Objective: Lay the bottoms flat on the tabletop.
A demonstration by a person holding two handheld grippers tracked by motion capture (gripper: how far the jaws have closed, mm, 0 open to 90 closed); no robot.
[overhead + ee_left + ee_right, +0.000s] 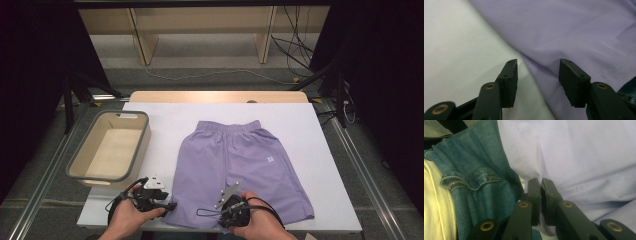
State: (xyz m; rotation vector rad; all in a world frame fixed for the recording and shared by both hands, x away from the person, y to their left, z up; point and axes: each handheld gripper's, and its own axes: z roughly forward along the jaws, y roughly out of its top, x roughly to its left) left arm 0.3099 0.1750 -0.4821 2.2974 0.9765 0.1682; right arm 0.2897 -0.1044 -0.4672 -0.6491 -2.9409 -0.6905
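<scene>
Purple shorts (pixel 235 160) lie flat on the white table cover (pixel 165 120), waistband away from me. My left gripper (pixel 171 205) sits at the outer corner of the left leg hem. In the left gripper view its jaws (pixel 537 62) stand open over the shorts' edge (pixel 574 30), and the pads do not press the cloth. My right gripper (pixel 232 207) rests on the near hem by the crotch. In the right gripper view its jaws (pixel 541 180) are closed together on the stitched hem of the shorts (pixel 586 152), and creases spread out from them.
A grey-rimmed beige basket (pixel 145 145) stands empty at the left of the table. The person's blue jeans (pixel 479 182) are close behind the right gripper at the table's near edge. Wooden shelving and cables lie beyond the far edge.
</scene>
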